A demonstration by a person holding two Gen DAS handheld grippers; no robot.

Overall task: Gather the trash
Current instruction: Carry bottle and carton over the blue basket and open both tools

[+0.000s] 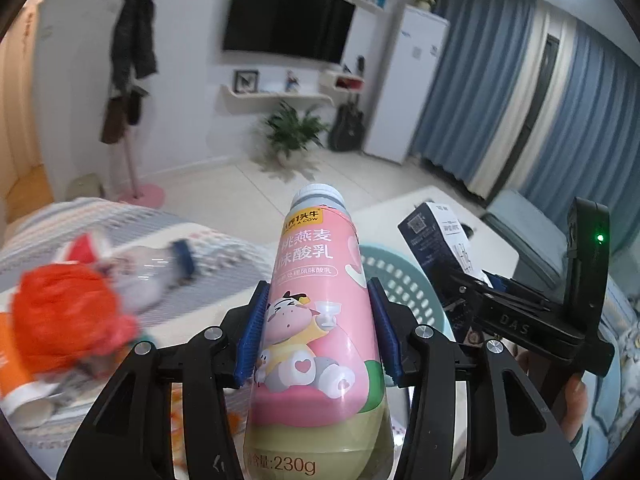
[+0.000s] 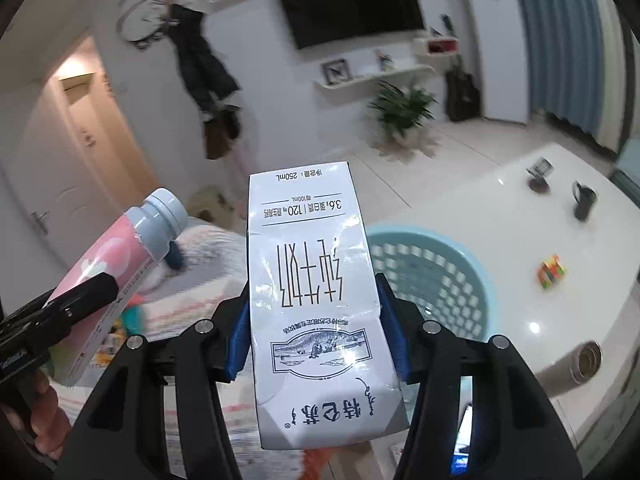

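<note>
My left gripper is shut on a pink yogurt bottle with a grey cap, held up in the air; the bottle also shows at the left of the right wrist view. My right gripper is shut on a white milk carton, held upside down; the carton also shows in the left wrist view. A light blue perforated basket stands just behind and to the right of the carton, and it shows behind the bottle in the left wrist view.
More trash lies on the striped cloth at the left: an orange bag, a clear bottle and a paper cup. The white table carries a dark mug, a small cube and a metal flask.
</note>
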